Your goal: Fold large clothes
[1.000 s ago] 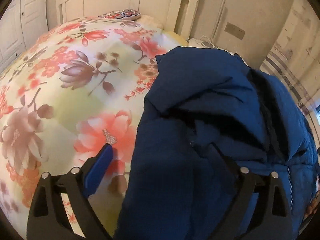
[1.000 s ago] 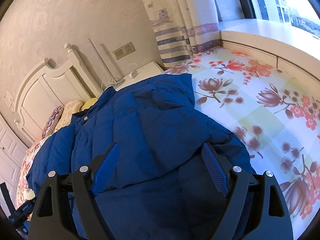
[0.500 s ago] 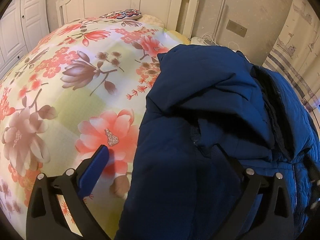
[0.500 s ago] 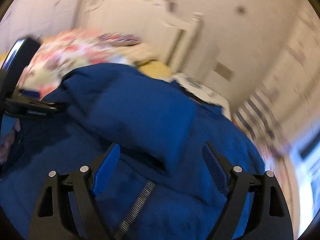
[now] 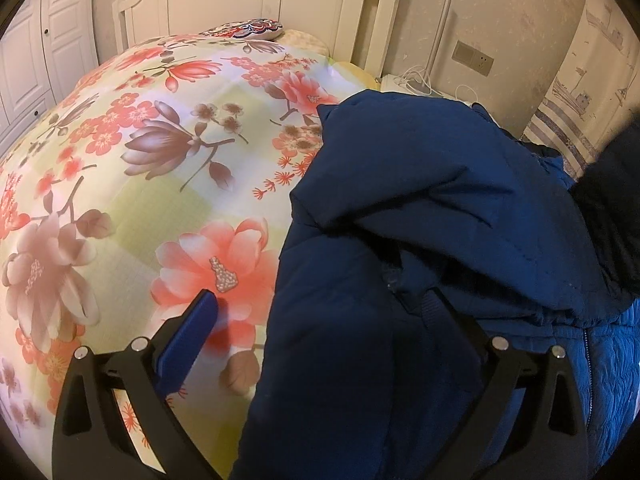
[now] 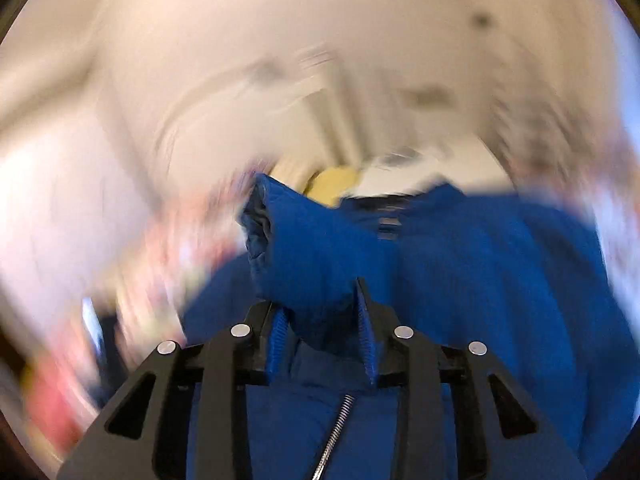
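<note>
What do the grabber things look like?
Both match. The left gripper and right gripper have black plastic fingers with cut-out holes, shiny round silver pins at the joints, and blue ribbed pads on the inside.

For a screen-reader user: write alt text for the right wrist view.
The right gripper, its jaws just closed in, pinches a puffy fold of a blue quilted jacket, with the jacket's zipper running below. Everything behind is smeared by motion blur; only pale walls and hints of floral bedding can be made out.
</note>
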The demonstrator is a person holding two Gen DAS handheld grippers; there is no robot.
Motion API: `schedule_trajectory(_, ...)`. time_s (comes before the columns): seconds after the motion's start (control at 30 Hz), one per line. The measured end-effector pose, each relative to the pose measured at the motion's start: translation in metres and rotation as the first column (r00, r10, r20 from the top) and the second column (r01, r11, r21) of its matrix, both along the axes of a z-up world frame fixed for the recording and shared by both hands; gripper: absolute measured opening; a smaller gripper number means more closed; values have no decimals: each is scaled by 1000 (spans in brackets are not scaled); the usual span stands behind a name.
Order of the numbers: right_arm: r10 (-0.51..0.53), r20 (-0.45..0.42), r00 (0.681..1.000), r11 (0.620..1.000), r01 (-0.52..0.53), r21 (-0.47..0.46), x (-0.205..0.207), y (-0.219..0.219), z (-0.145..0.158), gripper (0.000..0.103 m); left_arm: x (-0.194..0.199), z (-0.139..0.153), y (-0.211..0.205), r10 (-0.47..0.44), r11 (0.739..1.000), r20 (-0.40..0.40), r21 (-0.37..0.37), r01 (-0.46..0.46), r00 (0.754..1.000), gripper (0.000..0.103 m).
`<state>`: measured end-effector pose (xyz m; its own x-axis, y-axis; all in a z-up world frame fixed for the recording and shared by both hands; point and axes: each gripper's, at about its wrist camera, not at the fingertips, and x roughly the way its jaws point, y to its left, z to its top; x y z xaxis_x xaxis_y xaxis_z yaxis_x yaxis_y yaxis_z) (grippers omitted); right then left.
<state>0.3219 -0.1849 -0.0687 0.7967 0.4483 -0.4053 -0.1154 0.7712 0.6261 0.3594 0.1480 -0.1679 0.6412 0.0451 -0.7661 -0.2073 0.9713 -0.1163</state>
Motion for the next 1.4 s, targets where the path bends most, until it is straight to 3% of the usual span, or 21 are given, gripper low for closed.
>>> schedule_trajectory(0.03, -10, -36, 999, 1000, 11, 27, 1, -17, -10, 39, 0, 0, 0, 0, 1000, 0, 0, 0, 1000, 101)
schedule_trajectory(0.07, -7, -65, 998, 1000, 8, 10, -1, -25, -18, 51, 0, 0, 0, 0, 1000, 0, -1, 0, 1000, 101)
schedule_trajectory(0.13, -20, -129, 991, 1000, 17, -21, 0, -36, -33, 63, 0, 0, 0, -1, 1000, 1, -1, 1, 1000, 101)
schedule_trajectory(0.23, -14, -183, 983, 999, 23, 46, 4, -45, -54, 63, 0, 0, 0, -1, 1000, 2, -3, 1, 1000, 101)
schedule_trajectory(0.37, -24, -165, 986, 997, 35, 64, 7, -44, -56, 63, 0, 1, 0, -2, 1000, 4, -7, 2, 1000, 101)
schedule_trajectory(0.43, -23, -142, 990, 998, 30, 53, 8, -43, -58, 58, 0, 1, 0, -2, 1000, 4, -6, 2, 1000, 101)
schedule_trajectory(0.47, -24, -139, 990, 999, 29, 36, 7, -43, -58, 38, 0, 1, 1, -2, 1000, 4, -7, 2, 1000, 101)
schedule_trajectory(0.57, -38, -84, 996, 999, 41, 27, -5, -41, -49, 22, 0, 1, 1, -2, 1000, 5, -8, 2, 1000, 101)
schedule_trajectory(0.67, -68, 2, 998, 998, 68, -18, -28, -37, -20, 19, 0, 1, 2, -3, 1000, 9, -14, 3, 1000, 101)
schedule_trajectory(0.73, -87, 12, 996, 996, 87, -34, -41, -37, -11, 19, 0, 1, 2, -3, 1000, 11, -16, 4, 1000, 101)
schedule_trajectory(0.83, -109, -59, 992, 991, 104, -80, -38, -41, -24, 18, 0, 1, 2, -4, 1000, 10, -15, 4, 1000, 101)
schedule_trajectory(0.87, -127, -119, 985, 990, 118, -81, -32, -46, -40, 18, 0, 1, 2, -4, 1000, 11, -16, 5, 1000, 101)
schedule_trajectory(0.97, -100, -240, 965, 995, 96, -30, -20, -54, -70, 19, -1, 1, 2, -4, 1000, 13, -20, 5, 1000, 101)
schedule_trajectory(1.0, -101, -242, 965, 995, 97, -29, -22, -56, -69, 20, -1, 1, 3, -5, 1000, 14, -21, 5, 1000, 101)
schedule_trajectory(1.03, -102, -236, 966, 995, 97, -30, -25, -56, -65, 31, 0, 1, 2, -4, 1000, 14, -21, 5, 1000, 101)
schedule_trajectory(1.1, -195, -195, 961, 978, 176, -112, -39, -58, -46, 46, 0, 1, 2, -5, 1000, 14, -21, 5, 1000, 101)
schedule_trajectory(1.13, -271, -121, 955, 954, 249, -170, -50, -58, -31, 47, 0, 1, 2, -5, 1000, 15, -22, 5, 1000, 101)
schedule_trajectory(1.2, -327, -1, 945, 909, 314, -275, -64, -49, -7, 47, -1, 1, 2, -5, 1000, 14, -21, 5, 1000, 101)
schedule_trajectory(1.33, -183, 51, 982, 878, 186, -440, -49, -8, 12, 47, 0, 1, 3, -6, 1000, 15, -22, 6, 1000, 101)
schedule_trajectory(1.4, -137, 16, 990, 855, 127, -502, -32, 9, 6, 47, 0, 1, 2, -5, 1000, 16, -23, 6, 1000, 101)
